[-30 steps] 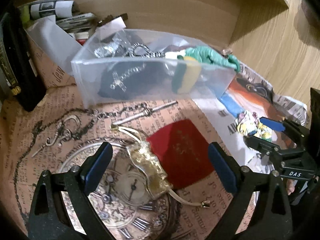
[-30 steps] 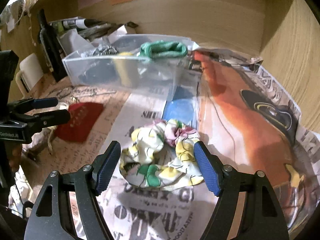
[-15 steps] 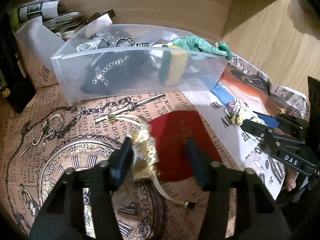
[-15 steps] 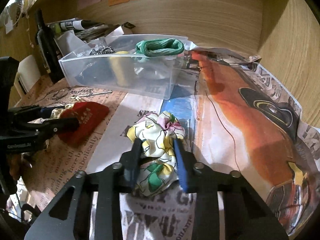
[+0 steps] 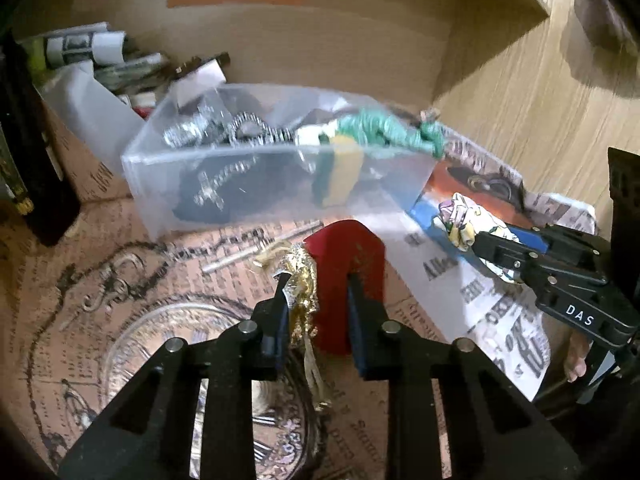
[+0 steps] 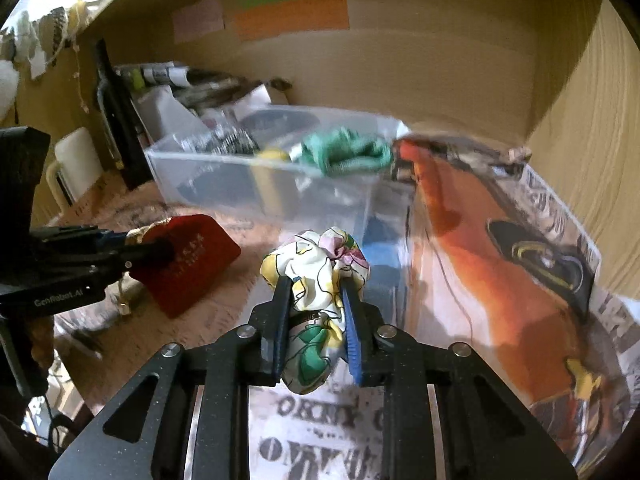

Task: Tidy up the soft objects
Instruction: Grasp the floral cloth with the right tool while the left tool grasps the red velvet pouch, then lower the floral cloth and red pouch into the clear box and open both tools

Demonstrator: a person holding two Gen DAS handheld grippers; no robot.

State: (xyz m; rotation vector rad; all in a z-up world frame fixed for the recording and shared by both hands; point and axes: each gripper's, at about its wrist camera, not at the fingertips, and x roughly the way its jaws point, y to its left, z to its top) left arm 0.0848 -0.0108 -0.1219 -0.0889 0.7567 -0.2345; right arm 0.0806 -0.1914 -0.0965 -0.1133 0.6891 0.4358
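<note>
- Two grippers were loaded at once: the left gripper [image 5: 316, 312] had its jaws pinching a red pouch [image 5: 344, 280] together with a gold mesh bag [image 5: 302, 300], and the right gripper [image 6: 316, 320] had its jaws pressed onto a floral scrunchie [image 6: 316, 280].
- Both loads sat between the jaws at about 12 o'clock in their own wrist views, apparently raised off the paper-covered counter [image 6: 312, 420], though motion blur made the clearance hard to judge.
- A clear plastic bin [image 5: 248, 196] stood farther out at 12 o'clock from both grippers, against the wooden back wall [image 5: 320, 40].
- The bin already held a green scrunchie [image 5: 384, 132] draped over its rim, a yellow-and-green item [image 5: 340, 176], and some silvery chain pieces [image 5: 224, 132].
- From the left wrist view, the right gripper appeared at about 3 o'clock, well apart from the left one; from the right wrist view, the left gripper showed at 9 o'clock with the red pouch jutting from it.
- The step in hand looked like the carry: both picks were done and the items were headed for the bin.
- The next move would call for lifting each load above the bin's near wall, moving it over the open top, and only then spreading the jaws.
- The gold bag's dangling cord [image 5: 316, 372] might snag on the rim, and two grippers arriving together could crowd the opening, so one should likely go first.
</note>
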